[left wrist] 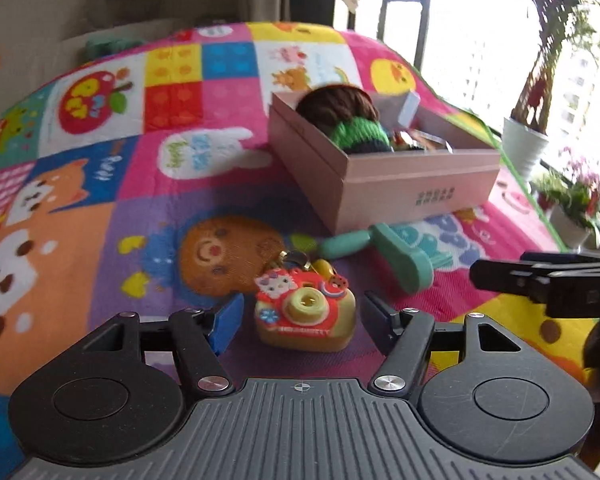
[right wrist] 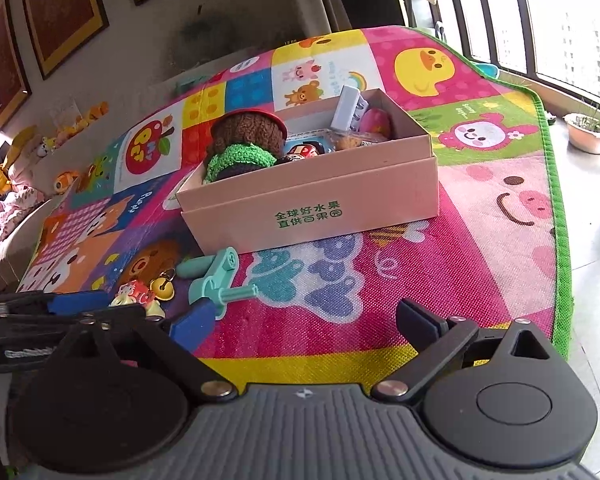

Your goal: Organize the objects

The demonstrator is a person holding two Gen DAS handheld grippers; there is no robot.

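Left gripper [left wrist: 302,314]: jaws apart, straddling the toy camera keychain [left wrist: 305,312], pads clear of its sides. Keychain: on the play mat [left wrist: 100,216], near the pink box [left wrist: 380,184], on the box's front side. Teal hand-crank toy [left wrist: 384,252]: between keychain and box. Box: already holds a knitted plant pot [left wrist: 348,120] among other items. Right gripper [right wrist: 304,324]: jaws apart, empty, near the box. Handling note: centre the body, avoid the loose bells, close squarely, then lift over the rim.
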